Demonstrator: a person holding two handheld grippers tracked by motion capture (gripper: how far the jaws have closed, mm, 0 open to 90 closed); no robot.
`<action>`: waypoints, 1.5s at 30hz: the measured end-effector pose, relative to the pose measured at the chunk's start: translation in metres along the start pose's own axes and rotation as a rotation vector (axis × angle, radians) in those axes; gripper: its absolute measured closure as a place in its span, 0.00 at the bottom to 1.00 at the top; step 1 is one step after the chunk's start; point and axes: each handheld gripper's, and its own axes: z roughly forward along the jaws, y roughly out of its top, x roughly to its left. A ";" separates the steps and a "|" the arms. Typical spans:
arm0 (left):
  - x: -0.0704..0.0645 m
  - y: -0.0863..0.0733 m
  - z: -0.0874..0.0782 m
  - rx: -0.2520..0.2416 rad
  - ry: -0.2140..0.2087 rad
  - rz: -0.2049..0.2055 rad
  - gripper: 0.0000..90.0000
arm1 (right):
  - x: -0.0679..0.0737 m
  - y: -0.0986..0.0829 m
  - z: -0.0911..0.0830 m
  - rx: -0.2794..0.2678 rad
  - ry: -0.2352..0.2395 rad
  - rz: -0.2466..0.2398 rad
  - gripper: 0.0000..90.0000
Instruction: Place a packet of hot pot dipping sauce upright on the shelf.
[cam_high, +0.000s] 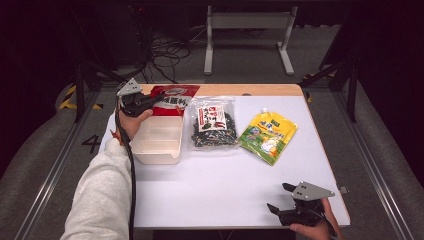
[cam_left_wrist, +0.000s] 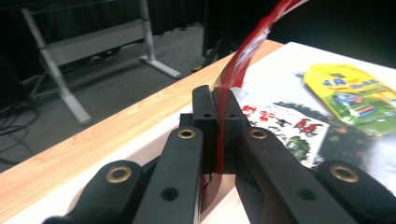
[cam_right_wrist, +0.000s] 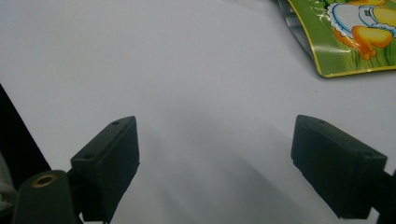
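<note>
White table with wooden far edge; dark room, grey floor, cables, white metal frame behind. Left gripper clamped on red packet, lifted at far left above white tray. Right gripper wide apart, empty, near front edge. Clear packet and yellow pouch flat at centre; printing unreadable.

Looks like a lab or recording studio setup: black curtains all round, grey carpet floor, a tangle of cables, floor rails, and a white table with a wood far edge.
</note>
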 end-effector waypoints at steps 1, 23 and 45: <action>0.001 0.000 -0.001 0.011 -0.001 0.000 0.98 | 0.000 0.000 0.000 0.000 0.000 -0.001 0.17; 0.010 -0.019 -0.007 0.152 0.042 0.004 1.00 | 0.001 0.004 0.004 0.007 0.011 -0.011 0.17; 0.013 -0.022 -0.010 0.150 0.094 0.009 1.00 | 0.001 0.005 0.003 0.002 0.007 -0.011 0.18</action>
